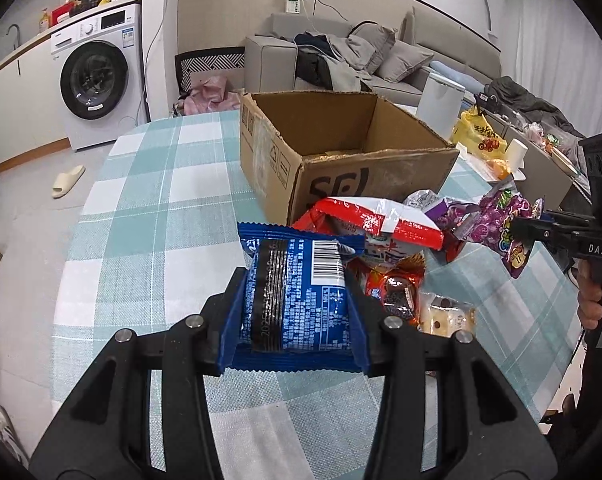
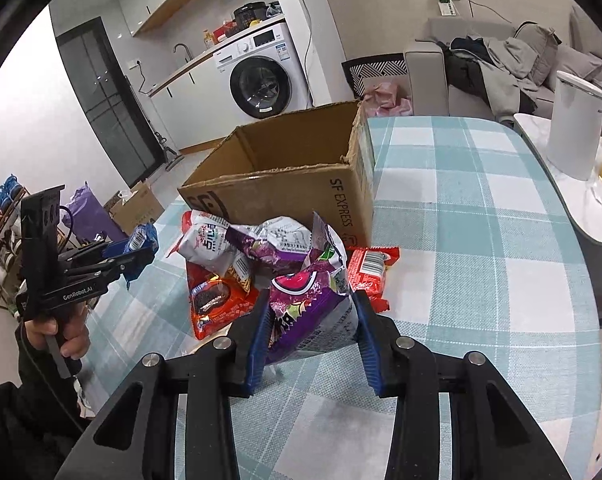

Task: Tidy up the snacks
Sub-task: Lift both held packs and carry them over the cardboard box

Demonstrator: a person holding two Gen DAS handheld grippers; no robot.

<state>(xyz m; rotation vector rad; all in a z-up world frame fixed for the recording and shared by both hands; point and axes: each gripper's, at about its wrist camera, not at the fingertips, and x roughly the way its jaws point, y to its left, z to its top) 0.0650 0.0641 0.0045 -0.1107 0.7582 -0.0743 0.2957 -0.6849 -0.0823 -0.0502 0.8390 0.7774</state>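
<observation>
Both grippers hovered just before the cardboard box (image 1: 341,148): left gripper (image 1: 297,300) clamping a blue snack packet (image 1: 297,284), right gripper (image 2: 313,320) clamping a purple candy bag (image 2: 313,300). Each load likely needed carrying fully over the box rim before the jaws released.

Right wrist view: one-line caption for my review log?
Right gripper jaws shut on a purple snack bag, open cardboard box just beyond.

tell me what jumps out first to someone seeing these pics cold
Each gripper is shut on a snack above the checked table: the left gripper clamps a blue packet, and the right gripper clamps a purple bag. Behind them an open cardboard box stands on the table, with a heap of loose snack packets lying just in front of it.
</observation>
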